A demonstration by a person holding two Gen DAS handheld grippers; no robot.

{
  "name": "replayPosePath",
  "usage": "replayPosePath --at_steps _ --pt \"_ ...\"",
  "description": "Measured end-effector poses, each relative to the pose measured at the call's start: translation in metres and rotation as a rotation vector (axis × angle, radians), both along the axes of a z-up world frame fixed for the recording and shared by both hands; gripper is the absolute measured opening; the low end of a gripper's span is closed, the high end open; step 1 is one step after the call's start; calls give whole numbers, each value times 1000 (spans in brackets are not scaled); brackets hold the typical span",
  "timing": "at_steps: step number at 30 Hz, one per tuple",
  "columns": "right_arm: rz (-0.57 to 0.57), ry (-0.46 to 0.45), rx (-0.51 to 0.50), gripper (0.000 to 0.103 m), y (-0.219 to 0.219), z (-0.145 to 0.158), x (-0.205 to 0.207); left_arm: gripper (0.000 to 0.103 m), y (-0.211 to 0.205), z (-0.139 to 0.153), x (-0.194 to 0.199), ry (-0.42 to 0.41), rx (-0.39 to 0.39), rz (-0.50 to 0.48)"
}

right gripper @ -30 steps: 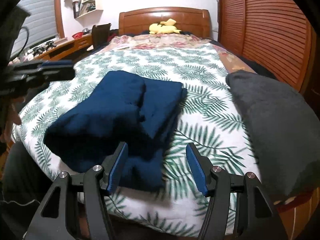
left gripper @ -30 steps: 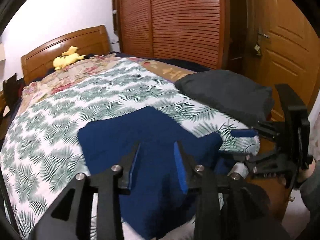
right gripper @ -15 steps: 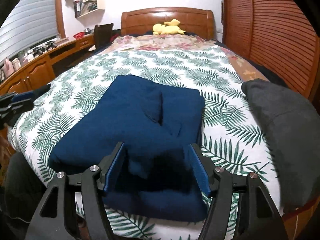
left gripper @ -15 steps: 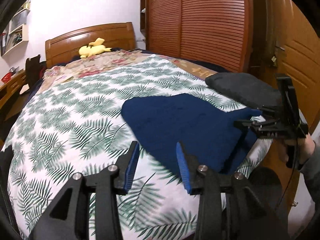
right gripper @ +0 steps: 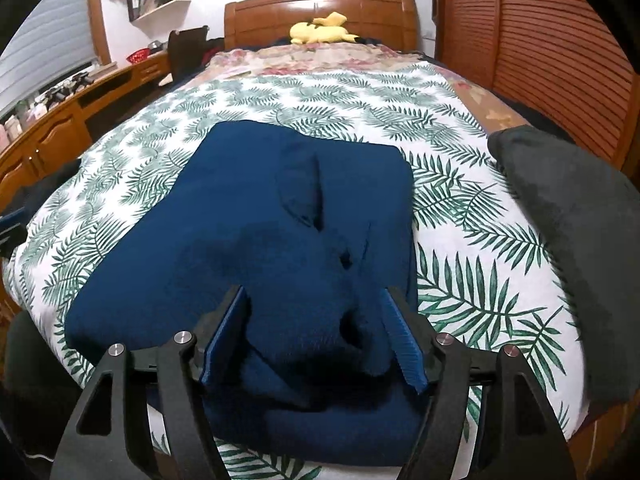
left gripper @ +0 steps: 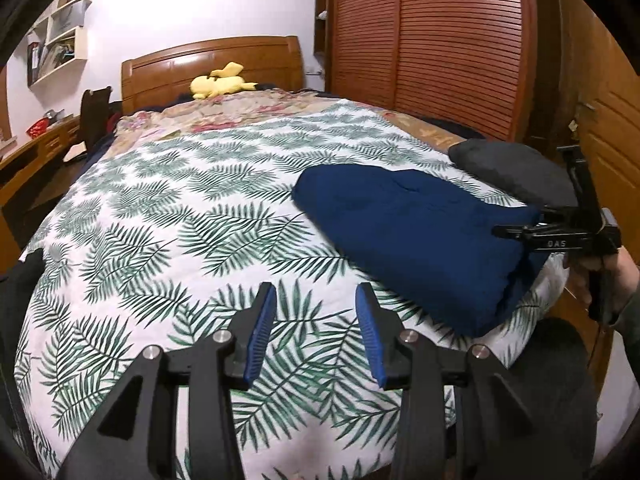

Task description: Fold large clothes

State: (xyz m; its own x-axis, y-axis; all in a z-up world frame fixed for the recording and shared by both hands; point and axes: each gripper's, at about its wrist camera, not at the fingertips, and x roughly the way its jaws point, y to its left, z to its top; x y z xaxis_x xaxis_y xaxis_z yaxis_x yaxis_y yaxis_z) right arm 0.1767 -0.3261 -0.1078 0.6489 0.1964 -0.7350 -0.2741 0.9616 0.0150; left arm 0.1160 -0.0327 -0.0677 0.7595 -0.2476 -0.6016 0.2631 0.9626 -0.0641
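A folded dark blue garment [right gripper: 288, 240] lies on the leaf-print bedspread [right gripper: 460, 216] near the bed's foot; in the left wrist view it [left gripper: 408, 232] lies to the right. My right gripper [right gripper: 316, 304] is open, its jaws astride a raised bunch of the blue cloth at the near edge, not pinching it. Seen from the left wrist view, the right gripper [left gripper: 516, 226] sits at the garment's near right corner. My left gripper [left gripper: 316, 304] is open and empty over bare bedspread, left of the garment.
A folded dark grey garment [right gripper: 572, 216] lies at the bed's right edge, also in the left wrist view [left gripper: 508, 168]. A yellow plush toy [right gripper: 320, 30] sits by the wooden headboard. A wooden desk [right gripper: 60, 120] runs along the left, louvred wardrobe doors [left gripper: 432, 36] along the right.
My left gripper has drawn away left off the blue garment to bare bedspread. My right gripper has moved forward onto the garment's near edge, cloth now between its open jaws.
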Motion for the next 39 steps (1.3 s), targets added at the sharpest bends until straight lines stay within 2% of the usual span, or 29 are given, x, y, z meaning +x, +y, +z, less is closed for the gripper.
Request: replayPosePath --at_steps 4,8,13,14,15,16,17,18,21,24,26,28,32,35,37,39 --pt "-1 -1 -10 71 1 -1 0 39 2 -7 3 37 10 26" --pt "-13 -10 -13 71 0 0 -1 39 7 -13 5 50 -14 36" --pt "-9 21 28 70 -4 -4 2 39 9 -19 7 65 -41 32" --pt "7 27 39 64 -3 -4 1 39 9 -19 8 66 -49 28" --pt "53 42 64 38 0 -4 1 39 8 -20 8 65 -54 24" --pt "65 31 53 21 3 -2 -2 39 7 -20 9 64 -57 20" --pt "76 5 42 19 5 1 -5 39 6 -20 10 63 -58 16" --pt "91 -17 51 11 5 6 -8 40 3 -19 12 61 -60 9" --pt "98 -116 96 8 -1 32 -21 40 -6 -16 20 52 -67 -16" --pt "85 -214 91 7 -5 58 -39 41 -20 -12 31 48 -59 -51" --pt "71 -239 85 7 -10 67 -46 41 -31 -8 40 38 -47 -71" --pt "55 -205 63 7 -14 62 -45 41 -41 -4 48 32 -41 -93" --pt "29 -67 -11 11 -18 25 -30 42 -62 1 65 32 -35 -138" --pt "9 -55 2 22 -24 19 -30 42 -78 1 81 41 -30 -168" --pt "-14 -57 2 40 -28 19 -31 43 -86 -1 93 55 -23 -184" --pt "-42 -63 -2 50 -31 21 -33 43 -92 -6 105 75 -17 -195"
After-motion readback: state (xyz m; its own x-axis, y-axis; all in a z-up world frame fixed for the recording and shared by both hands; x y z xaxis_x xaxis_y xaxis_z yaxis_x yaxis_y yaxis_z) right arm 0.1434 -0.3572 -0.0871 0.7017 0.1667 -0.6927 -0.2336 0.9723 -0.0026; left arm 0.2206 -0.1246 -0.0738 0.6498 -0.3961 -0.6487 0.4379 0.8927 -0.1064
